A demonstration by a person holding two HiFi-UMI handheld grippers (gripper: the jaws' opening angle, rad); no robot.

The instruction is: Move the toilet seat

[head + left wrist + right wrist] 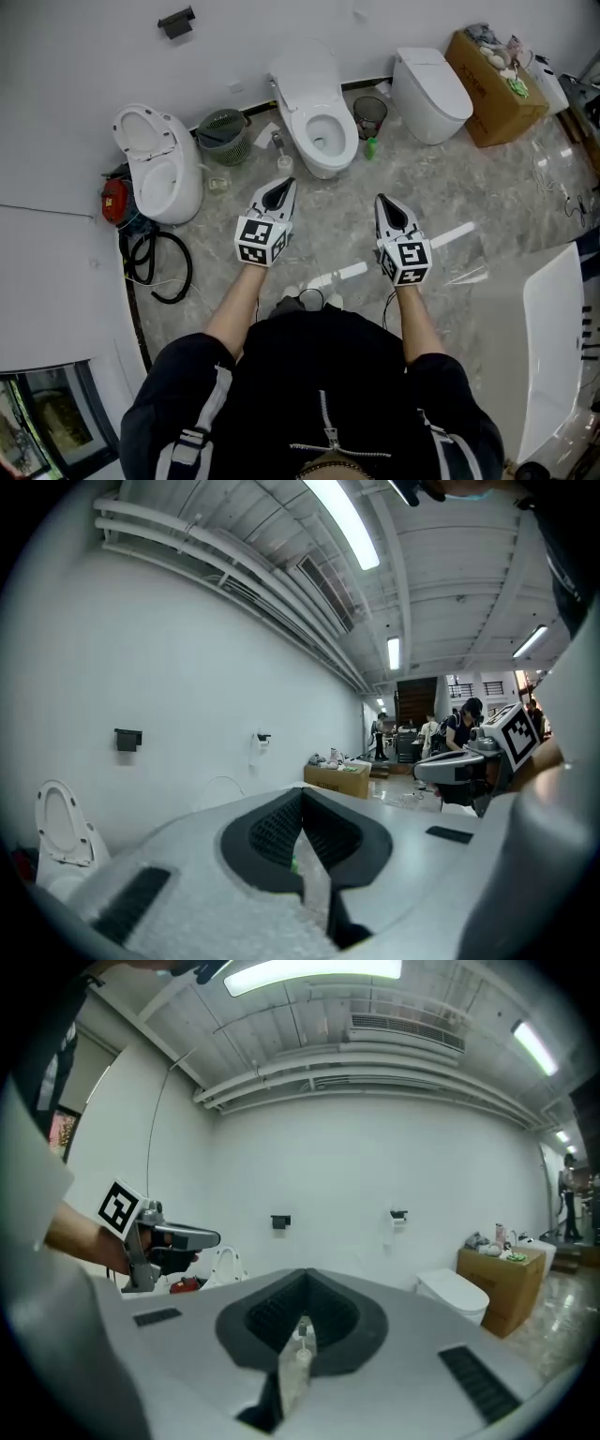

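A plain white wall [84, 47] fills the upper left of the head view, with a small black bracket [176, 22] fixed near the top edge. The floor [487, 197] is grey marbled tile, glossy with reflections. A cardboard box [494, 94] sits at the upper right. In the right gripper view a long ceiling light [309, 969] glows along the top edge, above white pipes [375, 1080].

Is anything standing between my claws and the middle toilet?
Nothing visible does. Bare floor lies between the left claw, the right claw and the middle toilet; a brush and a green bottle flank its bowl.
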